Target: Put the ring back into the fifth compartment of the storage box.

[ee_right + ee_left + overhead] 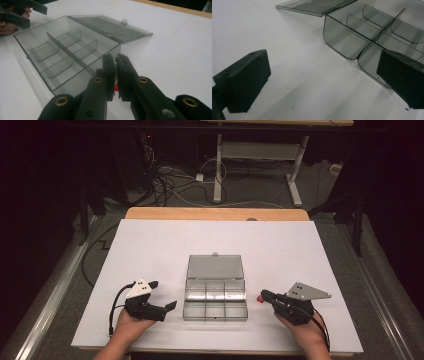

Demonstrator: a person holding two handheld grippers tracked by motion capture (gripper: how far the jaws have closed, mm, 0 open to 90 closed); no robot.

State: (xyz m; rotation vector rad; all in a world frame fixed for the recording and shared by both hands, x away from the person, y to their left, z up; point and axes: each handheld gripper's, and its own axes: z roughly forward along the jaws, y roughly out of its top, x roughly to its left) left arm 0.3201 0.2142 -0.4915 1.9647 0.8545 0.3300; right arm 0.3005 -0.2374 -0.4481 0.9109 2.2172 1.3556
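Left gripper [322, 82]: black jaws set wide apart over the white table [287, 50], nothing between them. Clear compartment box [372, 32] ahead to its right, lid [312, 6] lying open beyond.

Table [210, 213] is carrying a white sheet [150, 245] that is covering nearly all of its top; a wood strip is showing along the far edge. Clear box [215, 300] is lying open mid-sheet, lid [215, 267] flat on the far side.
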